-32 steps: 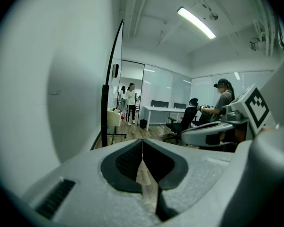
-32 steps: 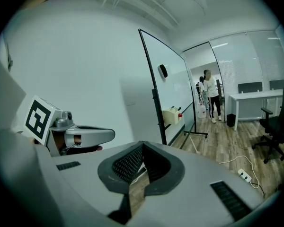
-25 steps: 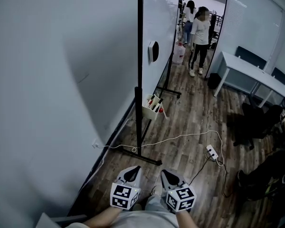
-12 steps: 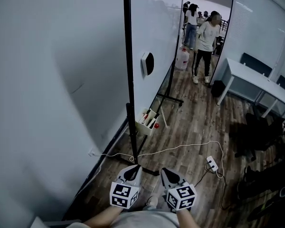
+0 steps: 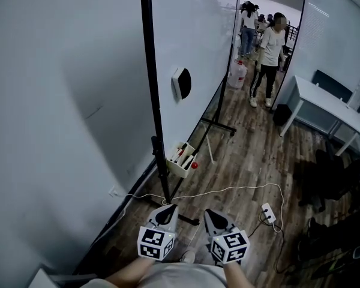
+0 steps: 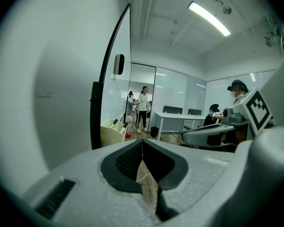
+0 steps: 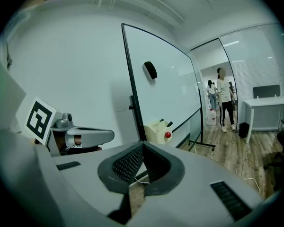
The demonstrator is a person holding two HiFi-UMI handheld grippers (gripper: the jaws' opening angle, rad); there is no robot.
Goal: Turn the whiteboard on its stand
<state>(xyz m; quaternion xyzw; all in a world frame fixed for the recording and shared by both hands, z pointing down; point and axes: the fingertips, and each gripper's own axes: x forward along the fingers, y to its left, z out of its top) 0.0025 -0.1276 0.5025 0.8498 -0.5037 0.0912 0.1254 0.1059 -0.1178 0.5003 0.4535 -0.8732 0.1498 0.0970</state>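
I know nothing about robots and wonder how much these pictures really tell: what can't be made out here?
Head view: the whiteboard runs off the top edge.
Head view: the stand's near foot is partly covered by the left gripper.
Every view: the clamp on the post is too small to show how it locks.
Every view: the things in the tray are too small to name.

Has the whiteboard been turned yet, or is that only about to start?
Nothing looks done: the whiteboard stands edge-on to us beside the wall, with an eraser stuck to its face. In hand: the left claw and right claw are both shut, empty and short of the stand's black post. Left to do: reach the frame, grip it and swing the board round.
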